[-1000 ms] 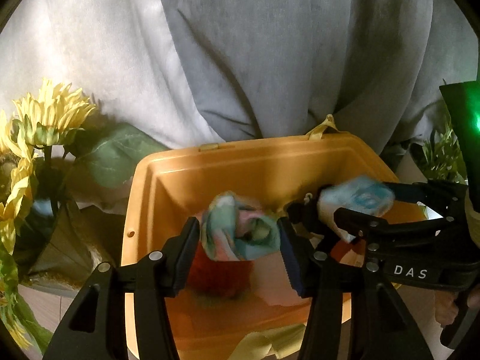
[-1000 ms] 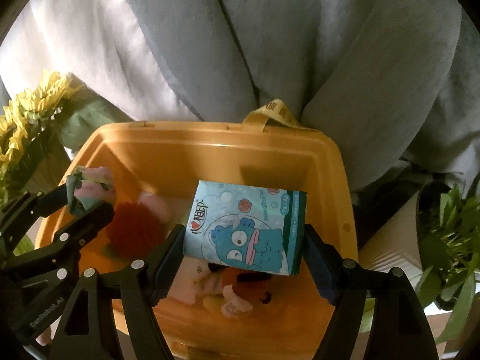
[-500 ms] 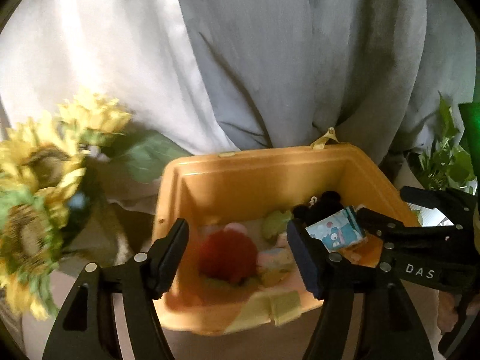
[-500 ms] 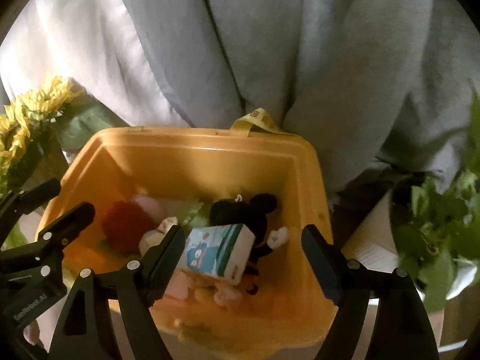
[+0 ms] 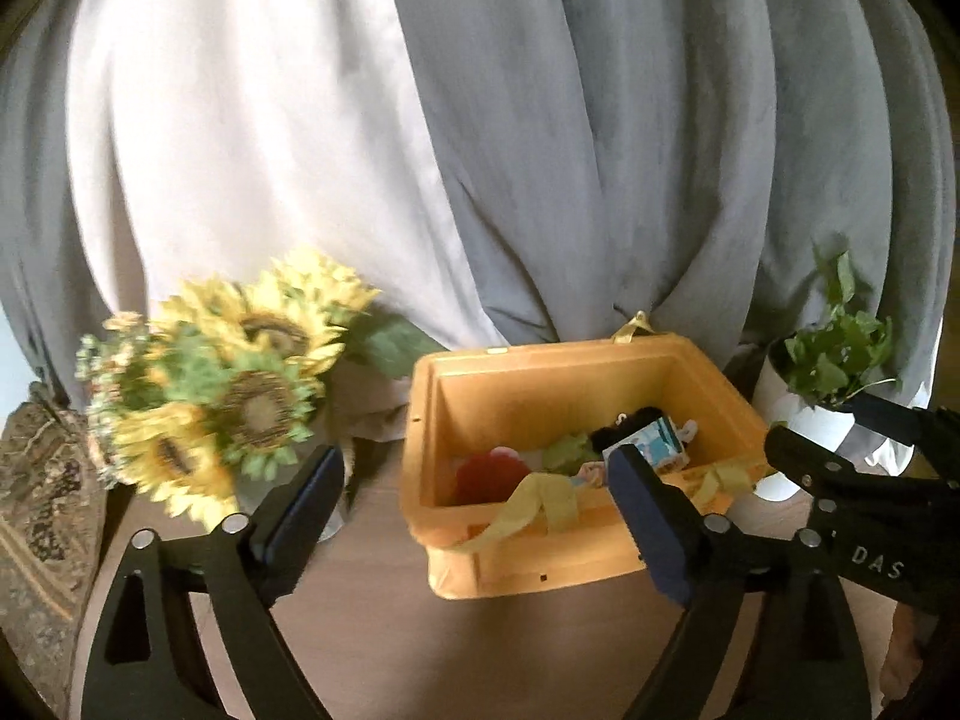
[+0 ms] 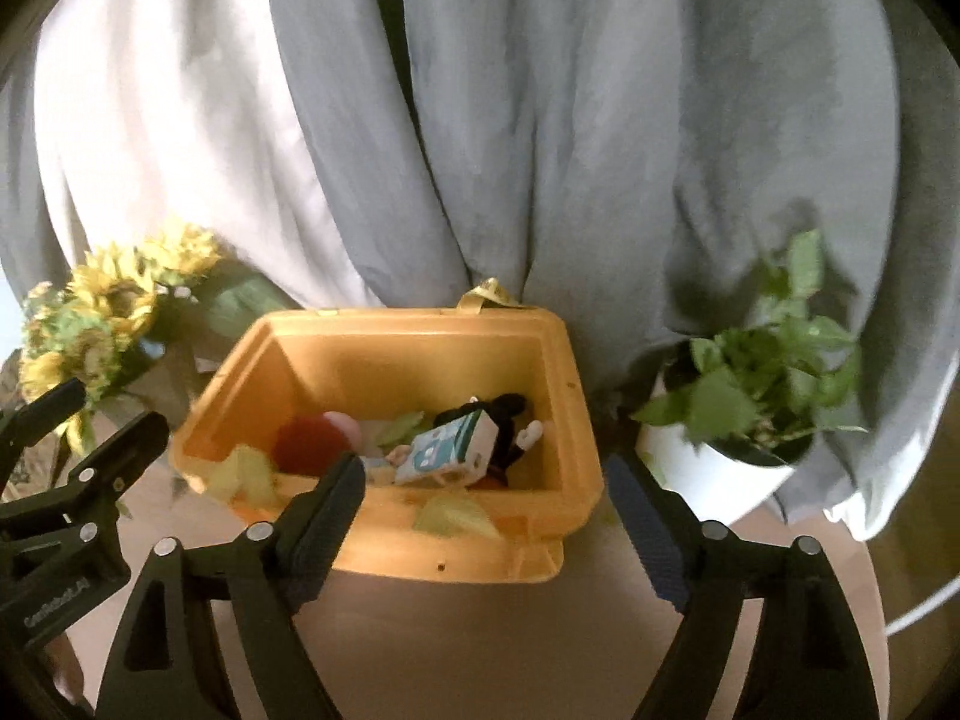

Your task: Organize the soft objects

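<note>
An orange plastic bin [image 5: 576, 564] [image 6: 384, 540] stands on the brown table. In it lie a blue-and-white tissue pack [image 5: 657, 447] [image 6: 450, 447], a black mouse plush [image 6: 510, 414], a red pompom [image 5: 489, 474] [image 6: 309, 444] and other soft pieces. A yellow strap [image 5: 540, 501] hangs over the front rim. My left gripper [image 5: 480, 510] is open and empty, in front of the bin's left side. My right gripper [image 6: 489, 516] is open and empty, in front of the bin. Each gripper shows at the edge of the other's view.
A sunflower bouquet [image 5: 228, 396] [image 6: 90, 312] stands left of the bin. A potted green plant in a white pot [image 5: 834, 372] [image 6: 756, 396] stands right of it. Grey and white curtains [image 5: 480, 120] hang behind. A patterned cloth [image 5: 42, 510] lies far left.
The left gripper let go of a multicoloured cloth and the right let go of the tissue pack; both items now lie in the bin. Both grippers pulled back and up from the bin.
</note>
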The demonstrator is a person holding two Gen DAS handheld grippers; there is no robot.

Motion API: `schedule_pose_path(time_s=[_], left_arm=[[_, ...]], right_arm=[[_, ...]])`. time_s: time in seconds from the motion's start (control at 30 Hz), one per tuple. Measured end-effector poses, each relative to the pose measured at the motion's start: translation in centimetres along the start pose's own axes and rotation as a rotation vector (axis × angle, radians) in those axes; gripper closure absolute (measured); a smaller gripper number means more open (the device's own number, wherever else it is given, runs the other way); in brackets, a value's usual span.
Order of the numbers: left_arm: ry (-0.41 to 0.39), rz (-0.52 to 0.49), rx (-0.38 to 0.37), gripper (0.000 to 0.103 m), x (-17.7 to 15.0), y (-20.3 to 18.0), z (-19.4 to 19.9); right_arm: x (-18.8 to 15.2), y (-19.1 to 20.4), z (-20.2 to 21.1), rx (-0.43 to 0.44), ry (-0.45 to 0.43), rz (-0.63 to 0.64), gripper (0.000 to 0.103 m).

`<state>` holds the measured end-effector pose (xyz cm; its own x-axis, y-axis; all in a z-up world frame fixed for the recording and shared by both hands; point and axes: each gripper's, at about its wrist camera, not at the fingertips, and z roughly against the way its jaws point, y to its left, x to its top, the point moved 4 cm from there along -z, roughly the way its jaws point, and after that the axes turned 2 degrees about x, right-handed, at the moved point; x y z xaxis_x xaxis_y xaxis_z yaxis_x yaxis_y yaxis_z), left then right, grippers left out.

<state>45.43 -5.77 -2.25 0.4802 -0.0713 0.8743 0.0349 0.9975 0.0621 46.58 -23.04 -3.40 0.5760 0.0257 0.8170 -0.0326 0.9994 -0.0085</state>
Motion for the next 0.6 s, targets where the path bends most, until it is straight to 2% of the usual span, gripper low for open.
schedule_pose_path(time_s=[0.13, 0.2, 0.27, 0.4, 0.6], left_arm=[[-0.047, -0.006, 0.027, 0.006, -0.6, 0.6, 3.5], [-0.062, -0.005, 0.026, 0.005, -1.0, 1.0, 5.0], [-0.055, -0.005, 0.033, 0.004, -1.4, 1.5, 6.1], [-0.092, -0.015, 0.046, 0.002, -2.3, 2.5, 8.9], [-0.126, -0.03, 0.03, 0.0, -3.3, 4.1, 11.9]], right_arm=[[-1.1, 0.5, 3.5, -0.009, -0.042, -0.011, 0.016], [-1.7, 0.8, 5.2, -0.014, -0.067, -0.018, 0.011], [-2.2, 1.2, 6.5, -0.013, -0.089, -0.026, 0.011], [-3.5, 1.6, 9.1, -0.031, -0.115, -0.059, 0.009], [-5.2, 2.7, 12.3, -0.062, -0.142, -0.091, 0.009]])
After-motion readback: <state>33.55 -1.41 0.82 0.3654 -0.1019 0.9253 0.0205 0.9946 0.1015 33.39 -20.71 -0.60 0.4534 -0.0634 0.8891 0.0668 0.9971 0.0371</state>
